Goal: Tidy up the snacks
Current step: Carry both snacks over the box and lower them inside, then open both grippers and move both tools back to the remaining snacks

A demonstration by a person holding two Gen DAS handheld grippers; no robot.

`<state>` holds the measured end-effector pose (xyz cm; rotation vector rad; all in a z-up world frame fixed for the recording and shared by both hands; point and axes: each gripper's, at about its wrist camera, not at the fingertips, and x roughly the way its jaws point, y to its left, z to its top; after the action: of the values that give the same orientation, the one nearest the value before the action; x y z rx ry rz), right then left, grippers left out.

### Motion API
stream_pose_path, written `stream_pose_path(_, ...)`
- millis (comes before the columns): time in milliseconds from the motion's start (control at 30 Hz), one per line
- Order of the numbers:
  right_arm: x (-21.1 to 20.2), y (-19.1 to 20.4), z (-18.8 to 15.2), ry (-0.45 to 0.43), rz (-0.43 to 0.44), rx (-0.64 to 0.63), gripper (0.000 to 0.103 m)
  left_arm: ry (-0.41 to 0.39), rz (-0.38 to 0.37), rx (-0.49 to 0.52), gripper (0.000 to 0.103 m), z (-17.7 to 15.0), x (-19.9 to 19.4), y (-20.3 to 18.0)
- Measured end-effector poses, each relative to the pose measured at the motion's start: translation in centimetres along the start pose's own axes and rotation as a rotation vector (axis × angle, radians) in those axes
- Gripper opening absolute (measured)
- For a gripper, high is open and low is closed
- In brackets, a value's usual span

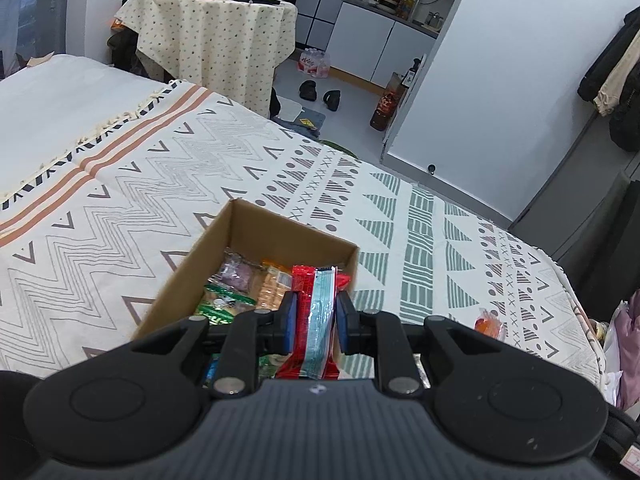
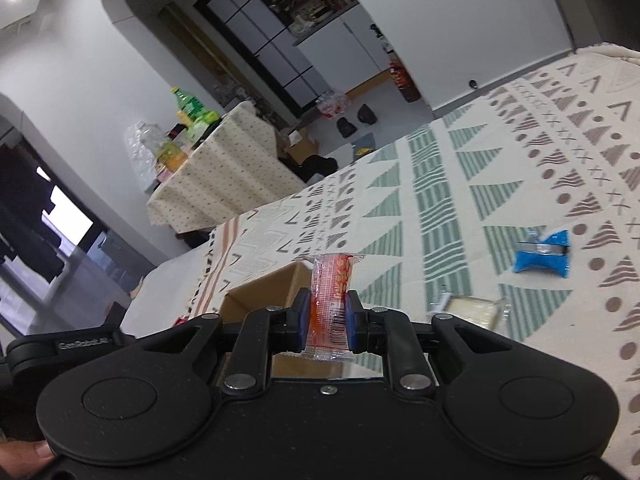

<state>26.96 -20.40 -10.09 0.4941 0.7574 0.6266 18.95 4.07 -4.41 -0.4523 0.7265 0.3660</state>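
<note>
- Left wrist view: the left tool (image 1: 316, 322) is clamped on one red packet with a pale blue stripe (image 1: 316, 312), held upright between its two blue pads, just over the near right corner of one open cardboard box (image 1: 276, 232).
- The box stands on a bed under a patterned bedspread (image 1: 160, 184) with zigzags, triangles and green stripes.
- Inside the box at least three other wrapped snacks show: one purple packet (image 1: 236, 274), one orange-brown packet (image 1: 270, 286) and one green packet (image 1: 222, 304); more may lie under the tool, hidden.
- One orange snack (image 1: 489, 324) lies on the bedspread to the right of the box, apart from it.
- Far behind stands one bench with a dotted cloth (image 1: 212, 36) carrying bottles and packets; two dark slippers (image 1: 320, 94) lie on the floor.
- Right wrist view: the right tool (image 2: 327, 320) is closed on one clear packet with orange-red print (image 2: 332, 296) and a barcode, held upright and lifted above the bed.
- The cardboard box (image 2: 260, 292) shows just beyond and left of that tool, its contents mostly hidden.
- Two snacks lie on the bedspread (image 2: 480, 160) to the right: one blue packet (image 2: 542, 254), and nearer the tool one clear packet with a pale block (image 2: 472, 308), the two well apart.
- One fingertip (image 2: 24, 454) shows at the lower left edge.
</note>
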Motion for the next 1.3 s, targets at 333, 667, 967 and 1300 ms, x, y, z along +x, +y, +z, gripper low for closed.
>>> stream_pose_path(333, 3.4, 3.4, -0.9, 0.047, 0.006, -0.055, 0.018, 0.054, 0.008, -0.044, 0.019, 0.5, 3.1, 3.7)
stream_pose_path(667, 5.4, 7.4, -2.2, 0.079, 0.021, -0.138, 0.018, 0.067, 0.051, -0.038, 0.025, 1.2, 2.9, 6.2)
stream_pose_path(967, 5.1, 8.2, -2.7, 0.072, 0.079, -0.150, 0.040, 0.057, 0.061, -0.043, 0.059, 1.5, 1.3, 7.1)
stream_pose_path(1300, 2.3, 6.1, -2.2, 0.057, 0.058, -0.129, 0.047, 0.042, 0.101, 0.005, 0.084, 0.8, -0.2, 5.2)
